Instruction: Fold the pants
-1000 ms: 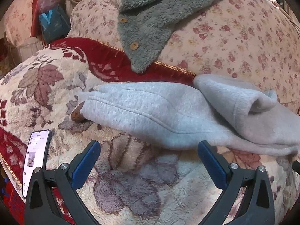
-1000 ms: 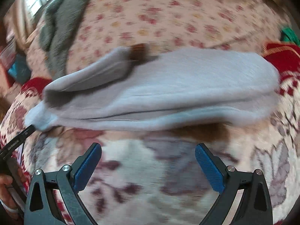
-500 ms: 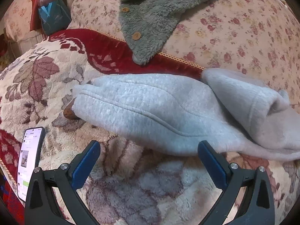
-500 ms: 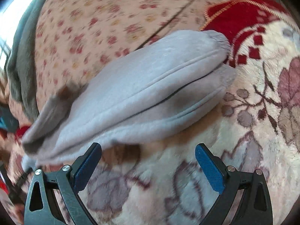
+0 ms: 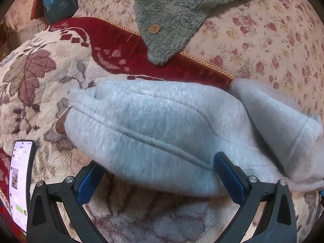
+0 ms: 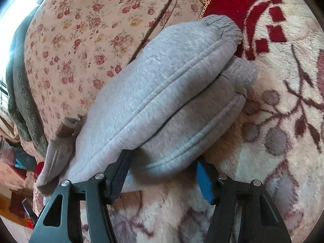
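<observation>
Phone (image 5: 21,184) only in L view — R tool (image 6: 162,179) closing round pants (image 6: 162,93).

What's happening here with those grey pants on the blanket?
A person is working two handheld grippers at a pair of grey sweatpants that lie already doubled over on a floral plush blanket. The left gripper is open, its fingers either side of the near edge. The right gripper is closing around the near edge of the folded legs. A phone lies at the left.

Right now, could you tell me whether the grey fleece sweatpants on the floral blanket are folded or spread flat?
Folded: the grey fleece sweatpants lie doubled, one leg stacked on the other, both elastic cuffs together at one end.
</observation>
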Demonstrator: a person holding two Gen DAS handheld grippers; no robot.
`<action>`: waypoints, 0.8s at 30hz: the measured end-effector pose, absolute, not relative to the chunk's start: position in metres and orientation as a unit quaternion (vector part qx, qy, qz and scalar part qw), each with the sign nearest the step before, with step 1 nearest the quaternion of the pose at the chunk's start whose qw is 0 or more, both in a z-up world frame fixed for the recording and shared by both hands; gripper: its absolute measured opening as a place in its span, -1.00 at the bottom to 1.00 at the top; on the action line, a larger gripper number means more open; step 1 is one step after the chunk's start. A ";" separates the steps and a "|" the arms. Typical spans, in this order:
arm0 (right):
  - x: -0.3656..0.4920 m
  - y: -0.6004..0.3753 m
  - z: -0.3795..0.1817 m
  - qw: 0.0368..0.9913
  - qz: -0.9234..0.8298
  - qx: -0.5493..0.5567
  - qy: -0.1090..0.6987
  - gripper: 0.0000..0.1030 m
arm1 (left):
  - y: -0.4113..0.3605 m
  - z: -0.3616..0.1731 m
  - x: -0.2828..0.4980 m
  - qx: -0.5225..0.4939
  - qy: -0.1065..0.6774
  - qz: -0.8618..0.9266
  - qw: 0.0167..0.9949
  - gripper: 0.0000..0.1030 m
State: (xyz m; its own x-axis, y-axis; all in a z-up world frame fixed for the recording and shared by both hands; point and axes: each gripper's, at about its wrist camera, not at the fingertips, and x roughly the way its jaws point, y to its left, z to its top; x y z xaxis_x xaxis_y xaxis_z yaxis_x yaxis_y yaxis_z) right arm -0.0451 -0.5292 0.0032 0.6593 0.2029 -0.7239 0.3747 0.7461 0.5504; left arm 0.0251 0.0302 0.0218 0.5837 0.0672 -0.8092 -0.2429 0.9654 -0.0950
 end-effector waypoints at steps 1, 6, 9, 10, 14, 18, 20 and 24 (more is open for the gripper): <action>-0.044 -0.529 0.003 0.843 -0.049 0.349 0.406 0.27 | 0.031 0.021 0.027 -0.102 0.449 0.088 0.883 1.00; -0.042 -0.531 0.001 0.842 -0.035 0.368 0.393 -0.51 | 0.039 0.017 0.038 -0.153 0.456 0.061 0.874 0.73; -0.048 -0.537 0.005 0.843 -0.027 0.387 0.373 -0.71 | 0.041 0.014 0.042 -0.194 0.466 0.014 0.863 -0.23; -0.050 -0.538 0.008 0.845 -0.025 0.388 0.368 -0.78 | 0.038 0.017 0.041 -0.192 0.465 0.002 0.864 -0.50; -0.056 -0.538 0.026 0.853 -0.008 0.386 0.350 -0.82 | 0.018 0.035 0.031 -0.144 0.448 -0.017 0.882 -0.81; -0.063 -0.533 0.050 0.865 0.006 0.372 0.336 -0.82 | 0.016 0.052 0.018 -0.144 0.436 -0.038 0.888 -0.82; -0.069 -0.531 0.062 0.870 0.012 0.365 0.331 -0.82 | 0.019 0.058 0.011 -0.154 0.435 -0.049 0.886 -0.82; -0.087 -0.528 0.077 0.875 0.020 0.356 0.328 -0.82 | 0.023 0.066 0.004 -0.162 0.438 -0.060 0.882 -0.82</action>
